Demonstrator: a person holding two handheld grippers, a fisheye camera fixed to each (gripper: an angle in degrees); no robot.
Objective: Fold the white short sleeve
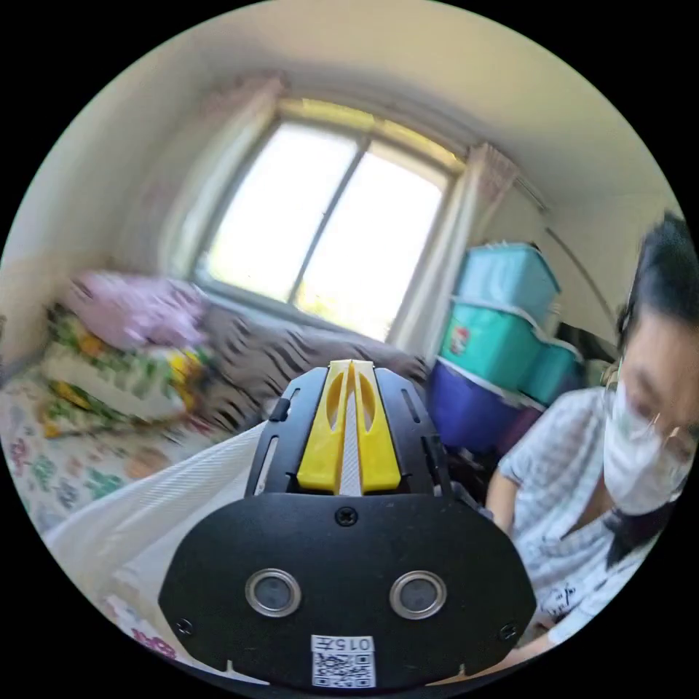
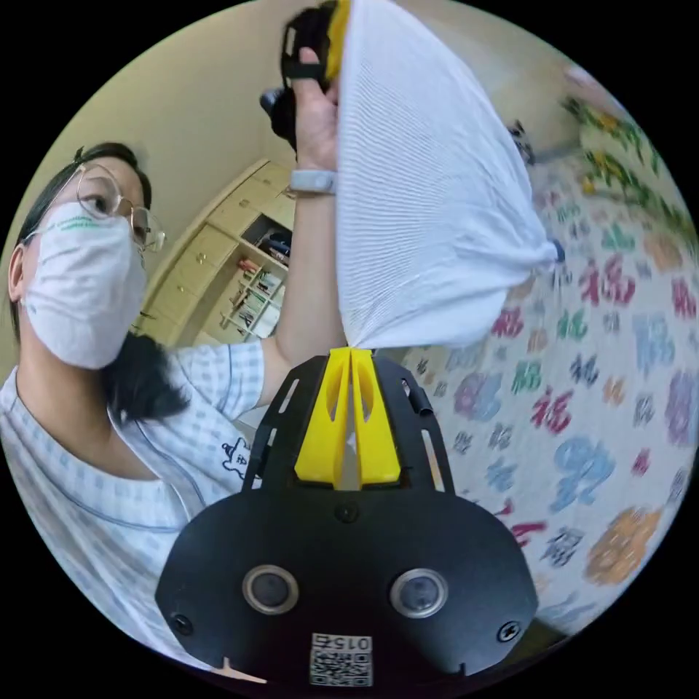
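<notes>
bedding pile (image 1: 124, 349) blurred, shelf contents (image 2: 255, 291) indistinct

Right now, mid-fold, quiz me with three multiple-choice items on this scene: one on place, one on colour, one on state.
1. Where is the white ribbed short-sleeve garment?
A) flat on the bedspread
B) lifted between both grippers
C) inside a box

2. What colour is the lowest of the stacked plastic storage boxes?
A) purple
B) red
C) yellow

3. How is the right gripper?
A) wide open
B) shut on white cloth
C) shut on nothing

Answers: B, the garment hangs from the left gripper above the patterned bedspread; A, purple sits under the teal ones; B, cloth gathers between its yellow jaws.
</notes>
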